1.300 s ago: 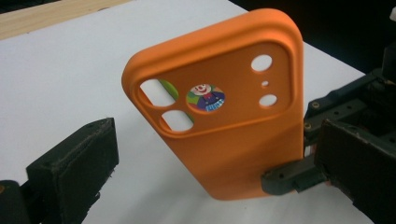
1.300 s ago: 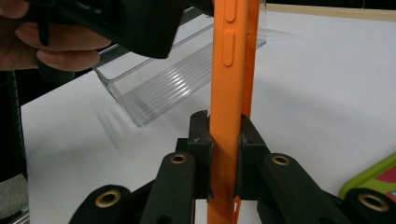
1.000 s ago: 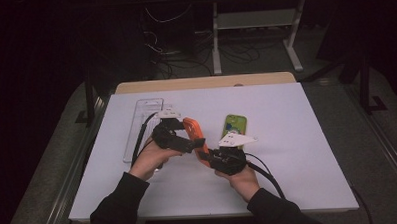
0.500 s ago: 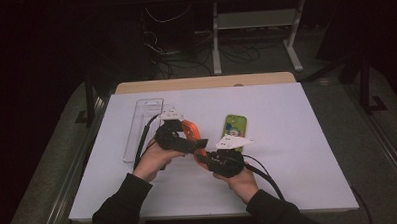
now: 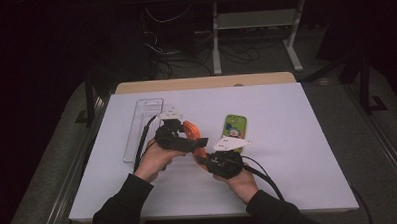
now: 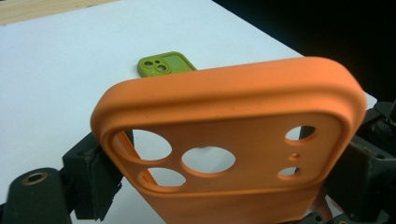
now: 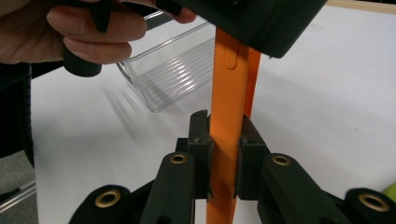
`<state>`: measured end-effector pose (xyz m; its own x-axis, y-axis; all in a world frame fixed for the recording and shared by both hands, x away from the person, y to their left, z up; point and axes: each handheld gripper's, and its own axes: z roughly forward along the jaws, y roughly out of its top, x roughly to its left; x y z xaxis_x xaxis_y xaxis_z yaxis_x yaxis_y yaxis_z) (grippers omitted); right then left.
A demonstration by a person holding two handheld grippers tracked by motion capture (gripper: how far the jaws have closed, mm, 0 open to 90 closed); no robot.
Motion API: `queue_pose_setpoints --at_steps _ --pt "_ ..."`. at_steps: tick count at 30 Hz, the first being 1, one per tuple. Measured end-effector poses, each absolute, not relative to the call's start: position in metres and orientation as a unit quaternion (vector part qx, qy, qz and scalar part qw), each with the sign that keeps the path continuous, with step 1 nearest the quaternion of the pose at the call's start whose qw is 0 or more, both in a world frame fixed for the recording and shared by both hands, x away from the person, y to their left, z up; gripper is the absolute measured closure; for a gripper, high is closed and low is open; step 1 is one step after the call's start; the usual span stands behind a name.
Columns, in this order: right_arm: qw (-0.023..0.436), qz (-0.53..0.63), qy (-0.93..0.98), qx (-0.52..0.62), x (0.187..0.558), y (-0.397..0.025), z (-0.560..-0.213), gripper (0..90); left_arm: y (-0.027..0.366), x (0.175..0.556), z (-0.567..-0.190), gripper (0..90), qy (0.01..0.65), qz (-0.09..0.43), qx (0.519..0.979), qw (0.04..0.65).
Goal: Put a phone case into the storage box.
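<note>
Shifted slightly toward lower centre of the high view since the earlier frames: both hands, now meeting over the white bench [image 5: 297,138] with the orange phone case [image 5: 193,138] held between them. Left gripper [image 5: 180,140] at centre left of the high view, clamped across the width of the orange phone case; in the left gripper view, black jaws pressed against both long edges at lower left and lower right, camera cut-outs facing the lens. Right gripper [image 5: 208,159] just below and right of it, pinching the same case on its thin edge; in the right gripper view, jaws closed flat on either side of the orange strip at lower centre, case standing upright between them. Case lifted clear of the bench, carried by both grippers. Green phone case [image 5: 235,129] lying flat on the bench right of centre, just beside the right gripper, apart from the orange one. Clear plastic tray [image 5: 137,131] flat at upper left of the bench, near the left hand [image 5: 153,161]. Right hand [image 5: 241,180] at lower centre.
</note>
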<state>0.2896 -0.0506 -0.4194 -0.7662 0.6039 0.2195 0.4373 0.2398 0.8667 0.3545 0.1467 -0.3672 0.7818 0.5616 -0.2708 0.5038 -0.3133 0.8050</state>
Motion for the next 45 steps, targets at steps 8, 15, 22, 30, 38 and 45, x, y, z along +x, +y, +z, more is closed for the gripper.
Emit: queue_pose_setpoints --at_steps 8,15,22,30,38,45 --pt "0.090 0.509 0.791 0.328 0.291 -0.054 -0.418 72.8 0.143 0.354 -0.366 13.1 0.325 0.035 0.812 0.483" --pt "0.094 0.490 0.803 0.325 0.290 -0.070 -0.414 49.7 0.143 0.362 -0.363 13.5 0.322 0.056 0.819 0.472" --pt "0.095 0.466 0.811 0.340 0.293 -0.105 -0.410 30.0 0.150 0.380 -0.348 13.6 0.342 0.082 0.809 0.472" --pt "0.119 0.445 0.819 0.342 0.290 -0.144 -0.414 15.7 0.168 0.407 -0.321 13.6 0.361 0.128 0.798 0.465" --pt "0.138 0.443 0.803 0.373 0.286 -0.173 -0.418 6.3 0.193 0.431 -0.295 13.6 0.396 0.185 0.781 0.446" --pt "0.152 0.435 0.798 0.388 0.284 -0.183 -0.421 3.0 0.212 0.452 -0.279 13.5 0.432 0.245 0.763 0.415"
